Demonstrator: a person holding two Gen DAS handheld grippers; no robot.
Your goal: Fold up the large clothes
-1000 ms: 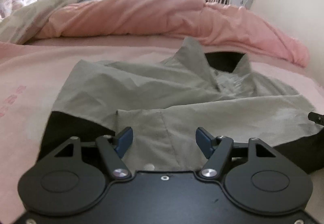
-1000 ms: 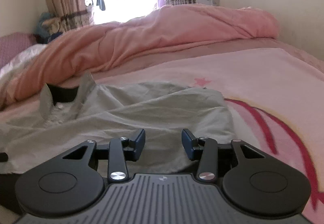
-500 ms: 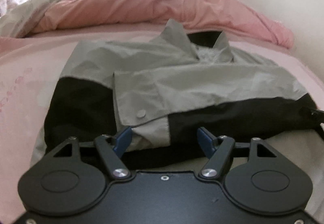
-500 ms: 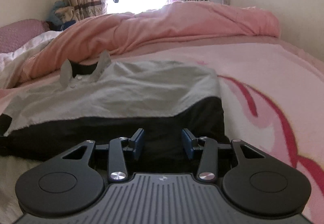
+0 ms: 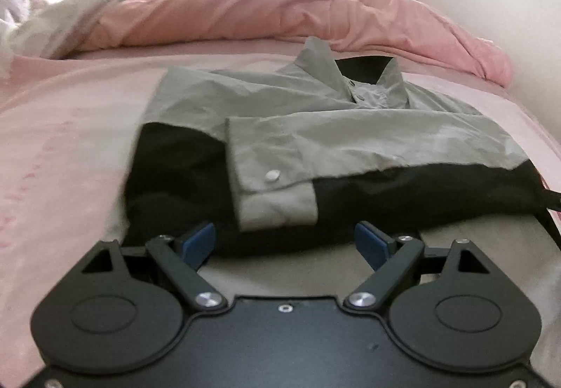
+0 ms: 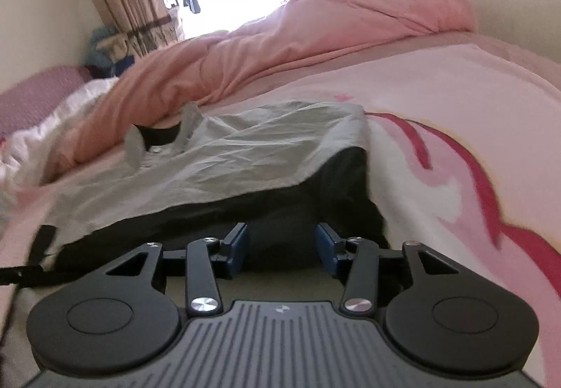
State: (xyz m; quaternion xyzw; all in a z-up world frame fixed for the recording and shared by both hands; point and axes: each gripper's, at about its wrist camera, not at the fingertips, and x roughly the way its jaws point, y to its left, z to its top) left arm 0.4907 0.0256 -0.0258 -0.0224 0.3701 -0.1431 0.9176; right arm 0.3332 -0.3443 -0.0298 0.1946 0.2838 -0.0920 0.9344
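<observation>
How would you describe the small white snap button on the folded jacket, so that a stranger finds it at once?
On the pink bed lies a grey and black jacket, folded. A grey sleeve lies across its front, and its cuff rests on the black part. The snap button sits on that cuff: a single pale round dot, apart from the buttons near the collar.

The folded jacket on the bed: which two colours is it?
The jacket is grey above and black below, clearest in the left wrist view.
</observation>
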